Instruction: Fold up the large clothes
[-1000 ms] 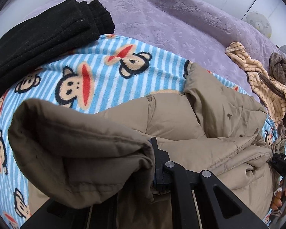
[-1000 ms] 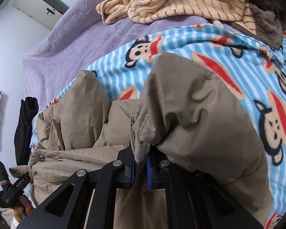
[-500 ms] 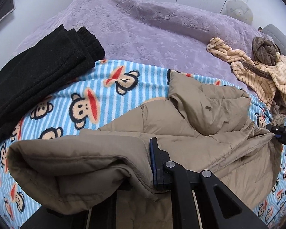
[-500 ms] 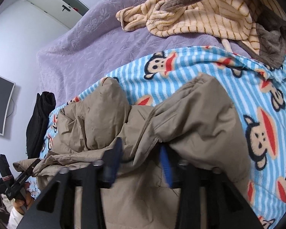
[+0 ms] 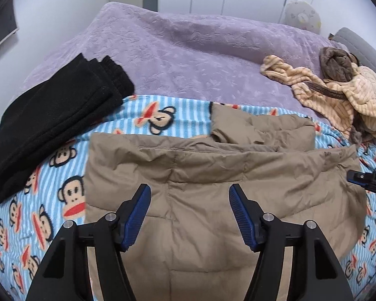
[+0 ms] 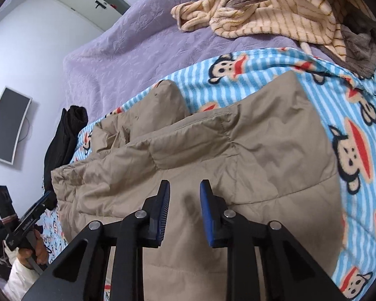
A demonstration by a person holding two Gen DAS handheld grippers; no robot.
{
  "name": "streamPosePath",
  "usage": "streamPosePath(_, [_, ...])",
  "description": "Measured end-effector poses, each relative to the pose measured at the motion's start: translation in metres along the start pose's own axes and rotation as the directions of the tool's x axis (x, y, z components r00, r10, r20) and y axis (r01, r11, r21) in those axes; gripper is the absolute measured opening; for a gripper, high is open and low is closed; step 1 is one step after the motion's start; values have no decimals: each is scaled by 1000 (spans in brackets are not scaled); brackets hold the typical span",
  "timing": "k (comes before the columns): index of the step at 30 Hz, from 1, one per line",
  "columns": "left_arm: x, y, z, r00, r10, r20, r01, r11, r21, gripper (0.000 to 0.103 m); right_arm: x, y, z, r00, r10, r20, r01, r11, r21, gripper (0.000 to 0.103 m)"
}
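A tan padded jacket (image 5: pixel 213 175) (image 6: pixel 213 155) lies folded over itself on a blue striped monkey-print blanket (image 5: pixel 37 188) (image 6: pixel 351 130). Its lower part now covers the upper part, with a sleeve or collar piece (image 5: pixel 233 125) sticking out at the far edge. My left gripper (image 5: pixel 190 198) hovers open above the jacket's near half, nothing between its blue pads. My right gripper (image 6: pixel 184 195) is open too, over the jacket's other side, empty. Each gripper shows in the other's view: the right one (image 5: pixel 363 179), the left one (image 6: pixel 35 215) held by a hand.
A folded black garment (image 5: pixel 55 123) lies on the blanket's left. A crumpled cream striped garment with a brown piece (image 5: pixel 338 92) (image 6: pixel 275 12) sits at the right on the purple bedspread (image 5: pixel 188 50). A wall screen (image 6: pixel 7 125) hangs beyond the bed.
Both grippers held the jacket's hem a second ago, carried it forward over the upper part, then opened and let it drop. Both have since drawn back and up.
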State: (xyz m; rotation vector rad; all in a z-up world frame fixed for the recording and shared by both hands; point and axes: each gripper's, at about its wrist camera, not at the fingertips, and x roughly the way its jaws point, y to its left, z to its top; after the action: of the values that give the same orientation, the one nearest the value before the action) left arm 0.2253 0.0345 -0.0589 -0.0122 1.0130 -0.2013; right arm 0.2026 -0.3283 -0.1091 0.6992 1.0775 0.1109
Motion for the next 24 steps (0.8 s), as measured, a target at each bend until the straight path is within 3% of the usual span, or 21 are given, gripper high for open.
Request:
streamPosePath(1, [5, -6, 0, 1000, -25, -10, 25, 1000, 9, 51, 6, 6, -2, 1000, 3, -10, -4, 1000, -23, 26])
streamPosePath(4, [27, -29, -2, 999, -47, -28, 48, 998, 45, 51, 30, 21, -6, 1000, -1, -31, -1, 998, -70, 26])
streamPosePath(10, [93, -53, -4, 998, 27, -64, -25, 999, 24, 51, 80, 29, -6, 997, -79, -26, 76, 992, -96, 22])
streamPosePath(14, [113, -44, 9, 997, 43, -72, -43, 999, -8, 51, 91, 27, 12, 993, -115, -38, 110, 986, -123, 17])
streamPosePath(17, [114, -38, 18, 996, 72, -58, -69, 997, 47, 51, 79, 21, 24, 984, -176, -3, 174, 974, -147, 12])
streamPosePath(20, [105, -18, 18, 985, 175, -9, -173, 978, 116, 51, 56, -2, 30, 953, -298, 51, 302, 941, -149, 12])
streamPosePath(22, [104, 7, 19, 979, 206, -9, -204, 974, 94, 51, 42, -28, 31, 941, -329, 76, 336, 935, -115, 12])
streamPosePath(24, [108, 33, 16, 981, 196, -15, -195, 980, 38, 51, 37, -54, 32, 945, -320, 74, 324, 945, -47, 12])
